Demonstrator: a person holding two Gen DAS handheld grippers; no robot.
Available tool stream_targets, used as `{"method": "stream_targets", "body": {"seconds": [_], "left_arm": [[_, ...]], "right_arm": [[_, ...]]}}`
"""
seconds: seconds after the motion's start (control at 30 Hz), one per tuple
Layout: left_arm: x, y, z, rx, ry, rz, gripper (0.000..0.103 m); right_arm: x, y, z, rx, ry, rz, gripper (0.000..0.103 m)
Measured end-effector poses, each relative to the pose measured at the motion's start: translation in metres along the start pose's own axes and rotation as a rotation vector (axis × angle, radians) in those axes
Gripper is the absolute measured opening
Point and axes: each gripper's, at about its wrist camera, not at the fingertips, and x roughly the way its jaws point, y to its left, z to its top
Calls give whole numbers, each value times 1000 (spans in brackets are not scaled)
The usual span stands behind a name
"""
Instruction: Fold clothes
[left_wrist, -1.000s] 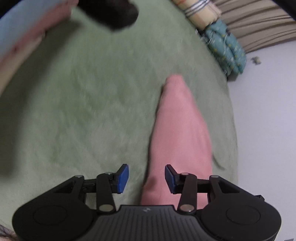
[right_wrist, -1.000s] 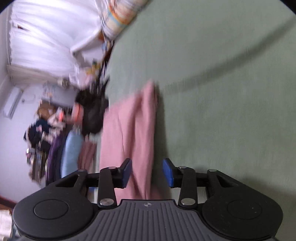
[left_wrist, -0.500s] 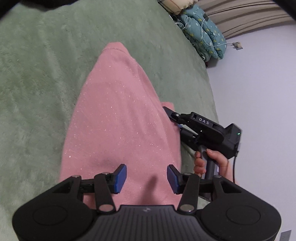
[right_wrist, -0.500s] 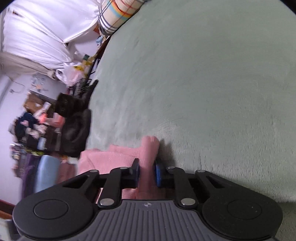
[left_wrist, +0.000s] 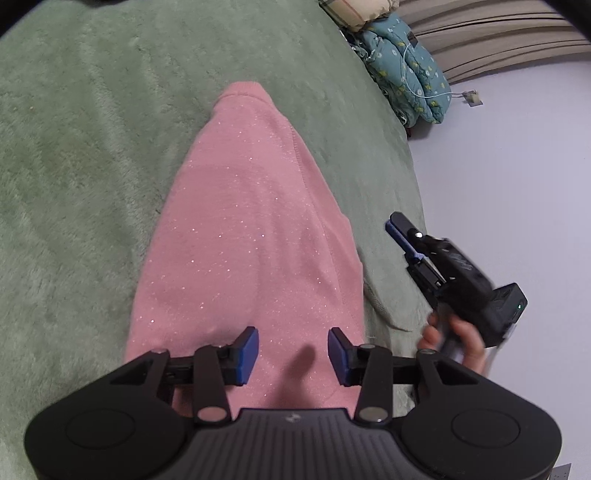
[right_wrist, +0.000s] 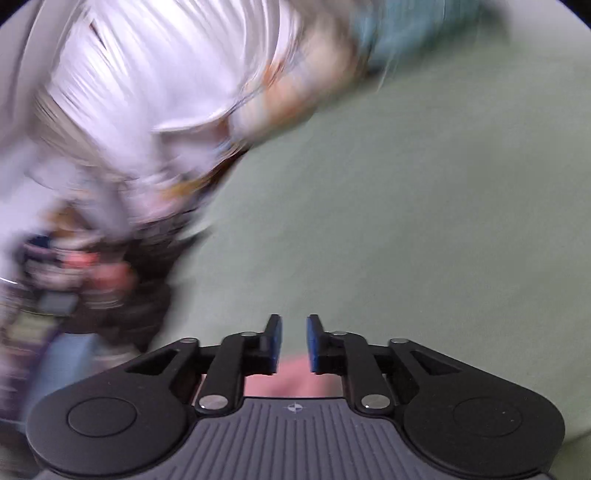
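Observation:
A pink glittery garment (left_wrist: 247, 236) lies folded lengthwise on the green blanket (left_wrist: 81, 177). My left gripper (left_wrist: 293, 354) is open and empty, held above the garment's near end. My right gripper (left_wrist: 397, 227) shows in the left wrist view, held in a hand off the garment's right edge, apart from it. In the right wrist view, which is blurred by motion, my right gripper (right_wrist: 293, 341) is partly open with nothing between the fingers. A strip of pink cloth (right_wrist: 291, 380) shows below them.
A teal floral quilt (left_wrist: 402, 70) and a plaid bundle (left_wrist: 354, 11) lie at the far right edge of the bed. A pale wall (left_wrist: 517, 184) is on the right. White curtains (right_wrist: 147, 74) and room clutter (right_wrist: 74, 277) are blurred at the left.
My right gripper has let go of the pink garment's edge, opened a little and pulled away to the right. My left gripper has stayed open over the garment.

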Motion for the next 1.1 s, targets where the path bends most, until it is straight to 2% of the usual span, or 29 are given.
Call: {"method": "stream_targets", "body": {"seconds": [0.03,0.07,0.13,0.17,0.2,0.23,0.3,0.33,0.4,0.47,0.53,0.57,0.6,0.63,0.7,0.73,0.77,0.8,0.9,0.93,0.97,1.0,1.1], "left_arm": [[0,-1,-1,10,0,9,41],[-1,-2,-2,18,1,17,41],[-3,-4,-3,26,4,25,41],[-5,-4,-3,24,5,25,42],[-5,-4,-3,12,4,23,42],[-5,-3,-2,1,4,22,42],[-6,-3,-1,-6,4,21,42],[-7,-4,-1,1,4,25,42],[-8,-3,-2,11,5,29,42],[-8,-4,-2,15,6,31,42],[-7,-3,-2,38,14,35,42],[-6,-3,-1,41,15,34,42],[-6,-2,-1,38,16,28,42],[-6,0,-1,33,17,22,42],[-6,1,-2,30,16,18,41],[-6,1,-2,31,16,19,41],[-5,2,-2,31,15,21,41],[-5,1,-2,28,15,23,41],[-4,2,-4,28,12,23,41],[-3,3,-5,28,10,20,41],[-3,4,-5,27,9,17,41],[-4,6,-5,23,8,11,41],[-7,11,-7,6,6,-5,41]], "right_arm": [[8,1,0,29,44,10,36],[15,2,-1,26,65,-22,40],[30,6,-2,19,105,-94,39],[36,7,-2,28,111,-81,34],[41,8,-4,54,115,-42,24],[42,10,-5,66,115,-19,7],[38,26,-6,9,76,17,7],[35,34,-7,-39,56,5,6],[33,45,-6,-137,30,-74,7],[36,40,-2,-161,48,-188,18],[44,21,-2,-49,86,-168,18],[42,13,-4,-3,80,-136,9],[39,9,-4,9,62,-130,5],[35,8,-5,6,45,-139,5],[28,15,-7,-77,-16,-259,0],[25,20,-6,-133,-44,-334,1],[23,22,-4,-151,-53,-362,5],[22,25,-1,-136,-50,-309,6],[20,37,14,-72,-33,-64,11],[25,48,17,-97,2,-4,21],[32,61,18,-147,53,43,36],[43,74,17,-186,121,81,40],[86,96,1,-260,308,92,40]]}}
